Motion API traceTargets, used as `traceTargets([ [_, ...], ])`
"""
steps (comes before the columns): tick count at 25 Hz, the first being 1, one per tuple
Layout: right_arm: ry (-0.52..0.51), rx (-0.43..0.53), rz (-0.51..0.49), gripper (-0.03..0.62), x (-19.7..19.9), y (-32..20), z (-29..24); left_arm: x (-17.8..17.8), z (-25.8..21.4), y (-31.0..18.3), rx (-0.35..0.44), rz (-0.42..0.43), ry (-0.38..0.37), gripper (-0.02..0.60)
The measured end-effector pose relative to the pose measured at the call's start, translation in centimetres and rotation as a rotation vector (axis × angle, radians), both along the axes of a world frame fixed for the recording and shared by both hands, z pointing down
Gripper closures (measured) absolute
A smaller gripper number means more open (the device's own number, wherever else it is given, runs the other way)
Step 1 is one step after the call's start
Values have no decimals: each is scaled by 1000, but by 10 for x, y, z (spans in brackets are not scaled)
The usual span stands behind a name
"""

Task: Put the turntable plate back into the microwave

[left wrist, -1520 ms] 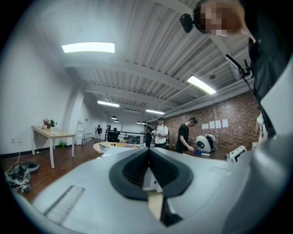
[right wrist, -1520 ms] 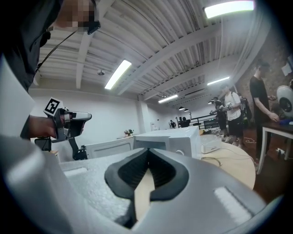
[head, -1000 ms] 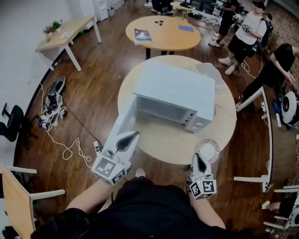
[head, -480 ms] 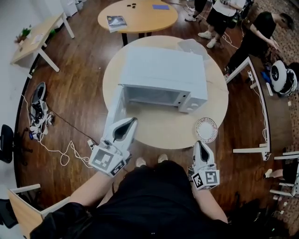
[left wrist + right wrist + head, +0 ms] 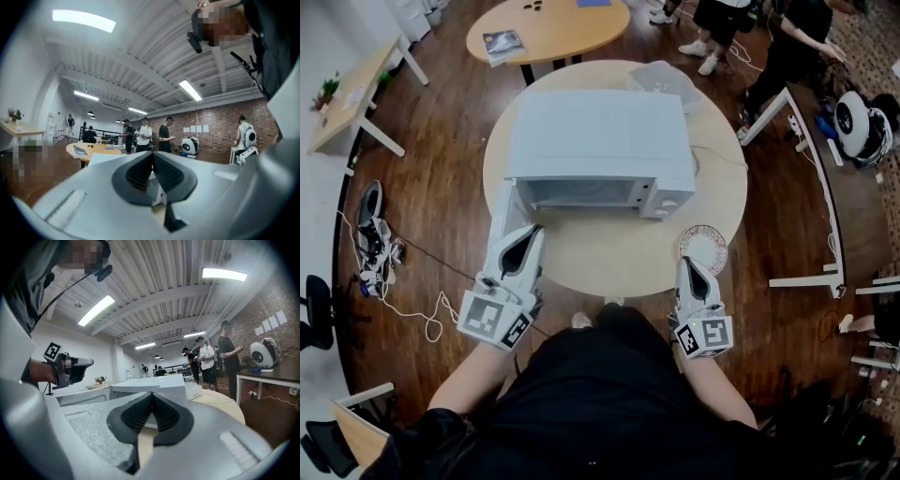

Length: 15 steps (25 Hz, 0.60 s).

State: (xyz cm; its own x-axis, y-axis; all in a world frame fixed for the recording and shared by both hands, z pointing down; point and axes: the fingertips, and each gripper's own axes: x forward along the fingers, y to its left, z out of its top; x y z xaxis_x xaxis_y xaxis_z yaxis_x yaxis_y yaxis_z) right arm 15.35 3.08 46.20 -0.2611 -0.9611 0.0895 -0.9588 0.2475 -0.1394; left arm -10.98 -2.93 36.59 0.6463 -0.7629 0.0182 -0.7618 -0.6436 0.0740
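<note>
Left gripper [image 5: 527, 242] and right gripper [image 5: 693, 270] both pressed together, empty. Plate [image 5: 703, 249] sits on surface [image 5: 614, 261], front-right of open microwave [image 5: 595, 141]. We haven't picked it up yet.

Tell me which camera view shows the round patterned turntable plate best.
The head view: the round patterned turntable plate lies whole on the round wooden table, beside the white microwave. Neither gripper view shows it recognisably.

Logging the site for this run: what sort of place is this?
Probably an open-plan lab or office, not a kitchen: the microwave sits on a round table on a wood floor, and people stand about near a brick wall.
</note>
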Motion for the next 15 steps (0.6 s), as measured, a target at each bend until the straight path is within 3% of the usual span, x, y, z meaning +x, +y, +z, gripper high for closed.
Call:
traceTargets([
  [9, -48, 2, -18, 592, 25, -50, 2, 11, -17, -40, 20, -49, -40, 578],
  [15, -10, -108, -6, 592, 69, -53, 48, 18, -20, -62, 8, -97, -42, 577],
])
